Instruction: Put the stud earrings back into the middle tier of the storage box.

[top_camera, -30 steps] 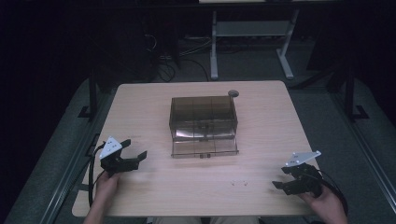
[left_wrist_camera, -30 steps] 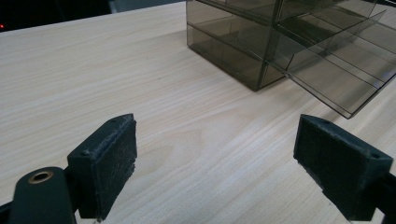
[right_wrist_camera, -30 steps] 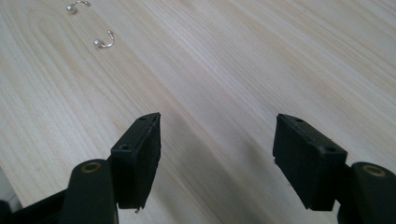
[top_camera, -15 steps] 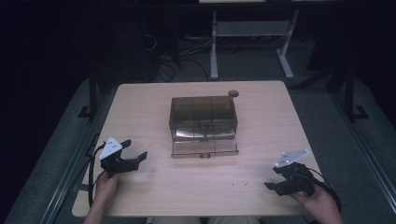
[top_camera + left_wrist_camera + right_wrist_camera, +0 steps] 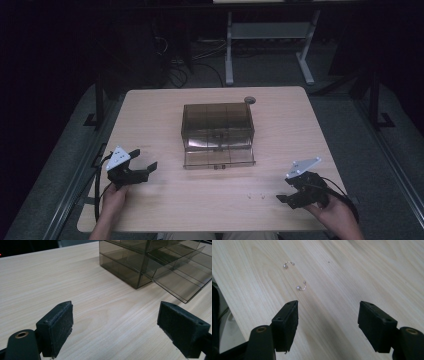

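High view: we note the left gripper (image 5: 142,167) released, left of the box (image 5: 217,134), and the right gripper (image 5: 291,193) released, right of it, near the table (image 5: 165,107) edge. Left gripper view: jaws wide apart, box ahead, drawer pulled out. Right gripper view: jaws apart; two earrings (image 5: 301,286) just beyond them.

No text, label, brand, number or sign can be read anywhere in these views; the tabletop (image 5: 160,115) and the smoky clear drawer box (image 5: 217,131) carry no legible marking
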The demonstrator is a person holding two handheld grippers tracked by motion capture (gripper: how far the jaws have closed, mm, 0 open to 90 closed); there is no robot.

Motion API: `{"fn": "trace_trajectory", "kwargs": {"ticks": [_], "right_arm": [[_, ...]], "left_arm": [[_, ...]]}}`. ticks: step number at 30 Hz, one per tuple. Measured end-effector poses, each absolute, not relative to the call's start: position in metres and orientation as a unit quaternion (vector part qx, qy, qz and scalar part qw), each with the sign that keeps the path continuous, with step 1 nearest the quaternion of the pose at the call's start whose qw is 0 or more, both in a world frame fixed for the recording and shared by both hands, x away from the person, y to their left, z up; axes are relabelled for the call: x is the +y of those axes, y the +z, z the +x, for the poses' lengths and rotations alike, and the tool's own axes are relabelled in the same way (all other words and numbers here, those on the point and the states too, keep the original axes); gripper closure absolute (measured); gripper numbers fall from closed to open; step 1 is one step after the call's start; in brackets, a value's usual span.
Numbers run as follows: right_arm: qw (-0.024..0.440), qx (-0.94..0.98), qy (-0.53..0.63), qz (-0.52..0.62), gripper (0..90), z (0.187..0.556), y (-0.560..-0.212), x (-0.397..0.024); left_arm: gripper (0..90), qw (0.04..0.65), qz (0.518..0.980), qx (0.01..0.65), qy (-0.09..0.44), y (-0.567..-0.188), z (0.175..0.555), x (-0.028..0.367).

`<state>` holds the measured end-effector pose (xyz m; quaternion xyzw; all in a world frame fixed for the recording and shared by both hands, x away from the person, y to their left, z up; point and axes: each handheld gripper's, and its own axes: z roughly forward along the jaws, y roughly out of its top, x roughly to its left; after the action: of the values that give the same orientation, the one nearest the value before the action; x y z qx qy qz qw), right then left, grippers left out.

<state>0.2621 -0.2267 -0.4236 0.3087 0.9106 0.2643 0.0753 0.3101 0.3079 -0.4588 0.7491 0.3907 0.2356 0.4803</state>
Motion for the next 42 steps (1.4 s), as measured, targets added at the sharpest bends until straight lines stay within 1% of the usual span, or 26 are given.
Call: {"fn": "trace_trajectory", "kwargs": {"ticks": [10, 11, 18, 28, 35, 42], "right_arm": [[0.067, 0.926, 0.238, 0.287, 35.4, 0.269, -0.413, -0.207], [0.07, 0.928, 0.231, 0.283, 37.8, 0.27, -0.413, -0.205], [0.063, 0.94, 0.214, 0.257, 44.3, 0.272, -0.413, -0.193], [0.049, 0.959, 0.17, 0.219, 59.1, 0.275, -0.415, -0.171], [0.041, 0.969, 0.136, 0.203, 65.5, 0.279, -0.417, -0.159], [0.036, 0.976, 0.109, 0.184, 67.6, 0.282, -0.423, -0.15]], "left_arm": [[12.8, 0.482, 0.748, 0.39, 0.236, -0.459, 0.31, 0.309], [12.8, 0.482, 0.748, 0.39, 0.236, -0.459, 0.31, 0.309], [12.8, 0.481, 0.749, 0.39, 0.235, -0.459, 0.31, 0.308], [12.8, 0.484, 0.747, 0.391, 0.234, -0.459, 0.311, 0.309], [12.8, 0.484, 0.746, 0.392, 0.234, -0.459, 0.311, 0.309], [12.8, 0.485, 0.747, 0.391, 0.233, -0.459, 0.311, 0.309]]}}
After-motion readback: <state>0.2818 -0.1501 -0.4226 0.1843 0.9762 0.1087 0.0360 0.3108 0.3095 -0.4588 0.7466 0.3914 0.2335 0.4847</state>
